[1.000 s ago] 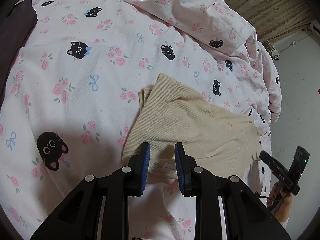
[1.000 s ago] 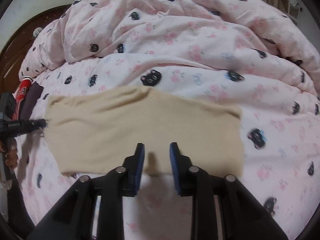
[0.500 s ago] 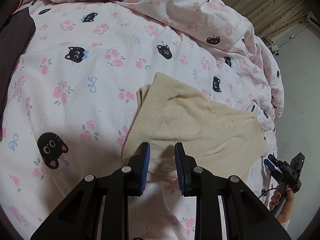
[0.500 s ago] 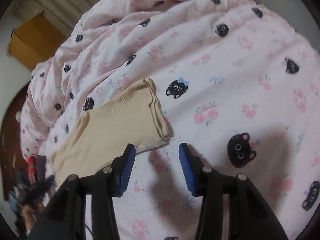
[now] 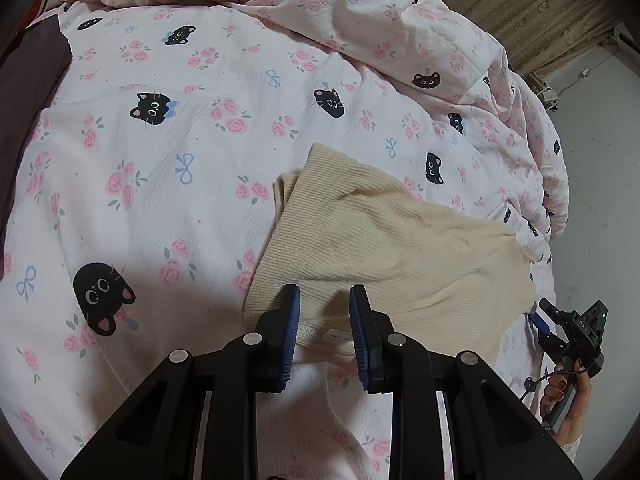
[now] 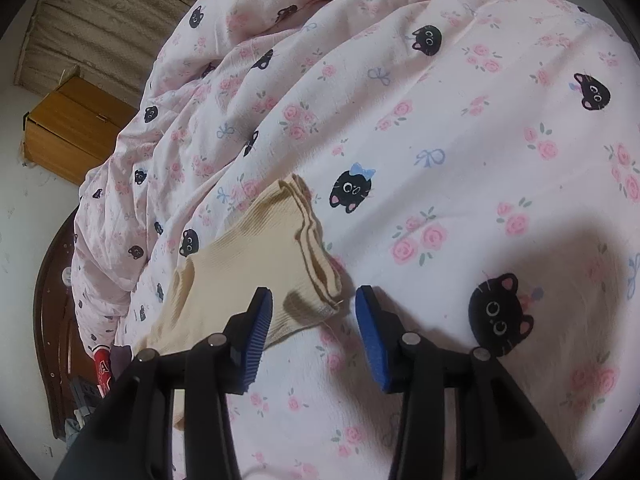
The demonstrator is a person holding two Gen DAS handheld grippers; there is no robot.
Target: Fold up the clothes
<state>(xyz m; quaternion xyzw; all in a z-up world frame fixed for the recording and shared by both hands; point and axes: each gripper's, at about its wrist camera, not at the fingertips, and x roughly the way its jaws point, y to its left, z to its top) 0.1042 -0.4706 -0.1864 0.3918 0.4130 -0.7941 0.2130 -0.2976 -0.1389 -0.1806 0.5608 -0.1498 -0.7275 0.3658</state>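
Observation:
A beige ribbed garment (image 5: 384, 248) lies folded flat on the pink cat-print bedspread (image 5: 160, 160). My left gripper (image 5: 323, 306) is open and empty, hovering over the garment's near hem edge. In the right wrist view the garment (image 6: 256, 264) lies left of centre, its layered corner pointing toward my right gripper (image 6: 314, 306), which is open and empty with that corner between its blue pads. The right gripper also shows in the left wrist view (image 5: 560, 328) at the garment's far right end, held in a hand.
A bunched quilt (image 5: 360, 8) of the same print lies at the back of the bed. A dark cloth (image 5: 24, 80) lies at the left edge. A wooden cabinet (image 6: 72, 128) and dark wooden bed frame (image 6: 48, 320) stand beyond the bed.
My right gripper swung from facing the garment's long side to its end corner and opened wider. My left gripper stayed over the near hem, open.

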